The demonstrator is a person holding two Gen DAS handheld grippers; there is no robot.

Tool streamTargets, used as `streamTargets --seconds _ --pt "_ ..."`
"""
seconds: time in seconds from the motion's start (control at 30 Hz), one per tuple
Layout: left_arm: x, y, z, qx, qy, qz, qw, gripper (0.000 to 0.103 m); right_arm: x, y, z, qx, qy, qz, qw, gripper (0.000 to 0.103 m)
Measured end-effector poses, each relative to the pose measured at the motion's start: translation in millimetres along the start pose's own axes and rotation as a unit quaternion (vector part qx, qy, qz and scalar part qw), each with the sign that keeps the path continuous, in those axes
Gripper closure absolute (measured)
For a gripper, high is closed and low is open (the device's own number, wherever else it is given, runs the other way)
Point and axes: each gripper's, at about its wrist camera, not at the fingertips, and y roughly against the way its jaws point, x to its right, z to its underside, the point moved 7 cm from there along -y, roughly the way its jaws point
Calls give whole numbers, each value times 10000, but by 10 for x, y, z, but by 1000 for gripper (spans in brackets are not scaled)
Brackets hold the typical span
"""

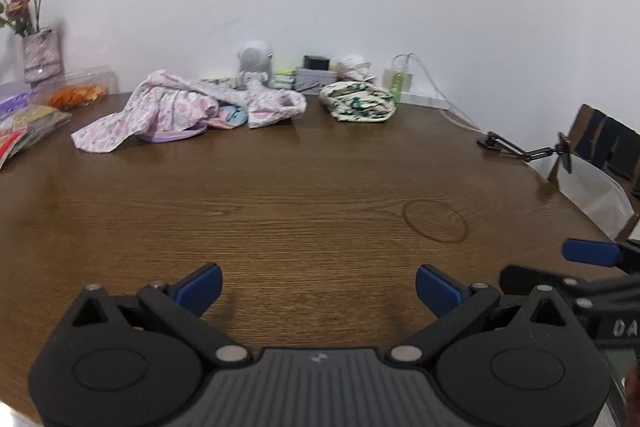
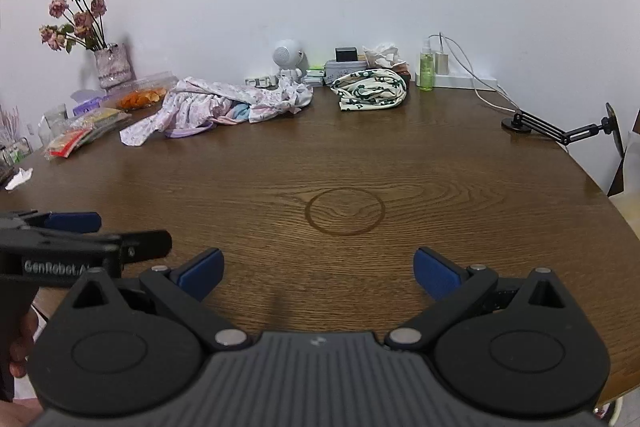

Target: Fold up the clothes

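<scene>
A loose pile of pink floral clothes (image 1: 180,109) (image 2: 224,103) lies at the far side of the round wooden table (image 1: 300,195) (image 2: 460,163). A folded cream garment with a green print (image 1: 358,102) (image 2: 372,89) sits to its right. My left gripper (image 1: 318,287) is open and empty, low over the near table edge. My right gripper (image 2: 318,273) is open and empty too, just to the right of the left one. Both are far from the clothes. The right gripper's finger (image 1: 592,251) shows in the left wrist view, and the left gripper's finger (image 2: 74,221) in the right wrist view.
A vase of dried roses (image 2: 112,65), snack packets (image 2: 80,137) and a box of orange food (image 2: 140,99) stand at the far left. A small white robot toy (image 2: 288,61), boxes, a green bottle (image 2: 426,69), a charger with cable and a black phone-holder arm (image 2: 560,131) line the back and right.
</scene>
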Motion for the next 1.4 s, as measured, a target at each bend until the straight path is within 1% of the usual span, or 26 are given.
streamTargets --seconds 0.1,0.23,0.4,0.53,1.4 --pt "26 14 17 70 -88 -6 9999 0 -4 -20 14 -9 -62 -36 10000 0" --pt "15 14 27 124 -54 -36 9999 0 -1 -57 28 -25 -132 -58 9999 0" --pt "-17 -30 51 74 9 2 10000 0 2 -97 22 -8 -179 -66 9998 0" --pt "-39 -56 64 45 -15 -72 10000 0 -10 -138 34 -61 -183 -79 9998 0" --pt "-68 -88 95 4 -94 -198 9998 0 -50 -235 78 -177 -168 -150 9996 0"
